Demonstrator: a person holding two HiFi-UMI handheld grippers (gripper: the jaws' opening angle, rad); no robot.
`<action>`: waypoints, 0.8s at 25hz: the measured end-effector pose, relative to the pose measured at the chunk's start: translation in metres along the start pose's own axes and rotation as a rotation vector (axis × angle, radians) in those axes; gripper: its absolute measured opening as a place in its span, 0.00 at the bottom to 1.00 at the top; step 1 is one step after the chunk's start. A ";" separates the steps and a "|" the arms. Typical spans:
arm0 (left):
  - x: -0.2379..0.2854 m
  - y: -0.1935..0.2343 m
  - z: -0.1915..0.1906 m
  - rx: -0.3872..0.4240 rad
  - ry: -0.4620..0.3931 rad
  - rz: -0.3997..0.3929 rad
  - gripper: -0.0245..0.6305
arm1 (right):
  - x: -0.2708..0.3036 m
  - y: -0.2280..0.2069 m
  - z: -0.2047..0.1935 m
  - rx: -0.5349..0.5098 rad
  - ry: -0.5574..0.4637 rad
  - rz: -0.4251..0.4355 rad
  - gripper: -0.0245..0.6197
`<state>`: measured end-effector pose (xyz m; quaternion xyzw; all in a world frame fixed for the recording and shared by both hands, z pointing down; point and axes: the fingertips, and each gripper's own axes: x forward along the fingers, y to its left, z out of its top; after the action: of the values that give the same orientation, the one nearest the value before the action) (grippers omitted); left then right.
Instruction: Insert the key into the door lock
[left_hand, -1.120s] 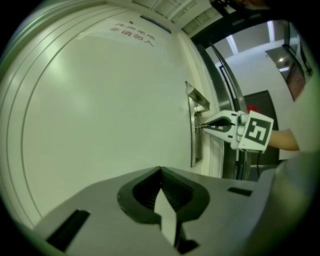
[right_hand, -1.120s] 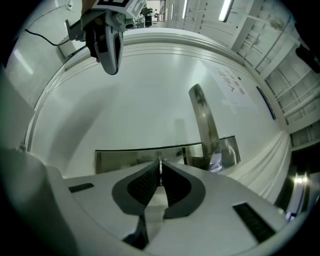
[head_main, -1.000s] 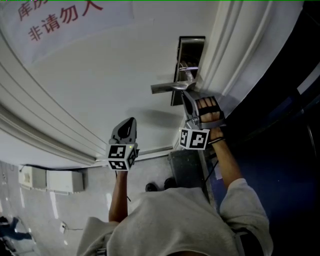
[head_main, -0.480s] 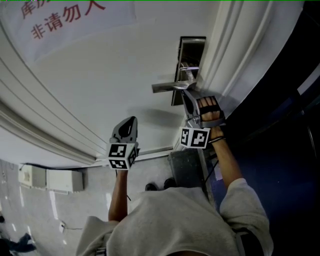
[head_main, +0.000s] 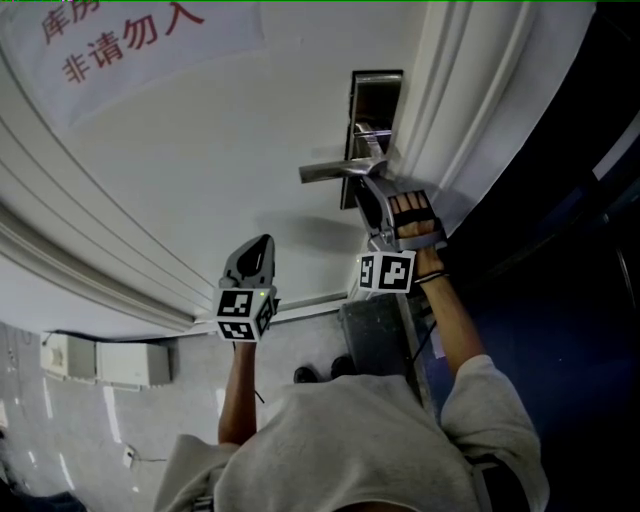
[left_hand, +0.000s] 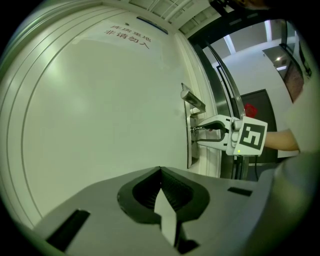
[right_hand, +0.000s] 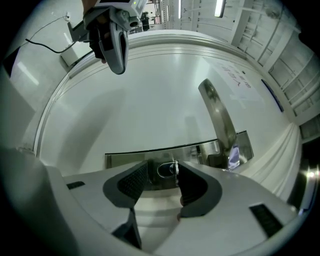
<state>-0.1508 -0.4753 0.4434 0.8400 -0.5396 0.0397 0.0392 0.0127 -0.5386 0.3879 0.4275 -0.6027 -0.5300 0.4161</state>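
Key (right_hand: 167, 170) seated in lock (right_hand: 125, 160), shaft pointing straight ahead of right claw (right_hand: 162, 175). Jaws just opened, apart, key head between pads, unclamped. Left claw (left_hand: 161, 171) together, empty, well left of lock.

Pale grey sweatshirt (head_main: 350, 450), loose, sleeves pushed up to the elbows. On the right hand (head_main: 416, 218), a dark glove (head_main: 412, 208) with open slits across the back. Now the left gripper (head_main: 262, 242): smooth grey tapering shell, left marker cube (head_main: 243, 312) in black-and-white squares, small green light at one corner. Same kit on the right gripper (head_main: 370, 190): grey shell, right marker cube (head_main: 387, 272), thin dark cord at the wrist. Black ribbed pads on its fingers (right_hand: 131, 182), just swung apart, key (right_hand: 172, 170) between them, untouched.
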 end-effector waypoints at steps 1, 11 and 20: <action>0.000 -0.001 0.000 0.000 0.001 0.000 0.06 | 0.000 0.000 0.000 0.002 0.001 0.002 0.32; -0.003 -0.005 -0.002 -0.003 0.003 -0.007 0.06 | -0.020 -0.008 0.000 0.073 0.004 -0.015 0.32; 0.001 -0.014 -0.006 -0.007 0.008 -0.026 0.06 | -0.058 0.007 -0.010 0.106 0.019 -0.021 0.28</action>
<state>-0.1381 -0.4695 0.4491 0.8467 -0.5287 0.0407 0.0447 0.0383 -0.4854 0.3925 0.4603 -0.6213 -0.4975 0.3932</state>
